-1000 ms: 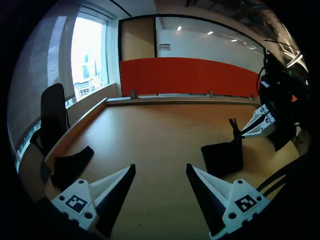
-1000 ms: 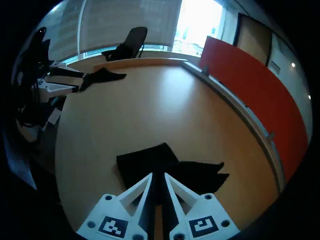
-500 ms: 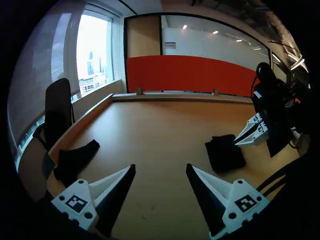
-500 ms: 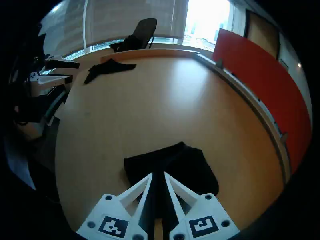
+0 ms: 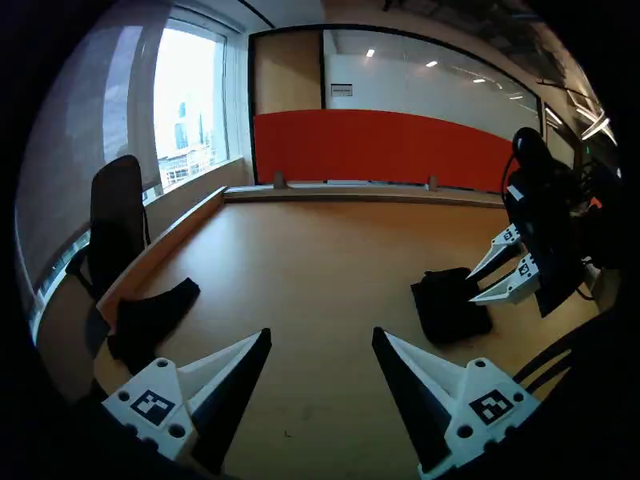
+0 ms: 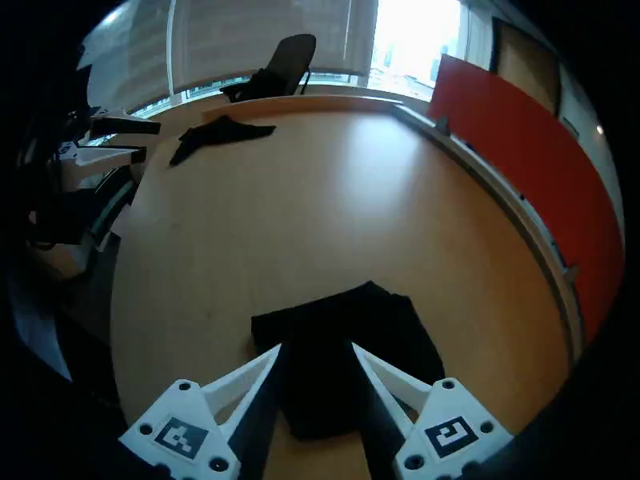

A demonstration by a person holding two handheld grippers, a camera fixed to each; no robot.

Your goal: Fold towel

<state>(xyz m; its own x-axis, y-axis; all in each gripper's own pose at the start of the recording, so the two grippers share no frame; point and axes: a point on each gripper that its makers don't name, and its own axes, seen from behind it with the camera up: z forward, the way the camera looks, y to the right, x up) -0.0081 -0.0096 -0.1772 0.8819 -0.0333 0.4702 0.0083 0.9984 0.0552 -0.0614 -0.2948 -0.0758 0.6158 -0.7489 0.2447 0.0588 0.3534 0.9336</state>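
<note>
- The towel (image 6: 352, 320) is lying as a dark, folded bundle on the wooden surface (image 6: 304, 208), toward the near edge in the right gripper view.
- The right tool (image 6: 316, 352) is hanging over the near part of the towel with its two fingers spread apart, and dark cloth is showing in the gap between them.
- Nothing is being pinched by the right tool, and whether its tips are touching the cloth cannot be told.
- In the left gripper view, the right tool is sitting at the right-hand edge of the towel with its fingers parted one above the other, and a dark-sleeved person is holding it.
- The left tool (image 5: 320, 332) is hovering over bare wood with its fingers spread wide and gripping nothing.
- The left tool is sitting well apart from the towel, with open wood between them.
- A second dark cloth (image 5: 148, 316) is lying crumpled near the far-left corner of the surface, well apart from the towel.
- A dark chair (image 5: 116, 232) is standing just beyond that corner, beside the window (image 5: 188, 136).
- A red panel (image 5: 384, 160) is running along the far side of the surface.
</note>
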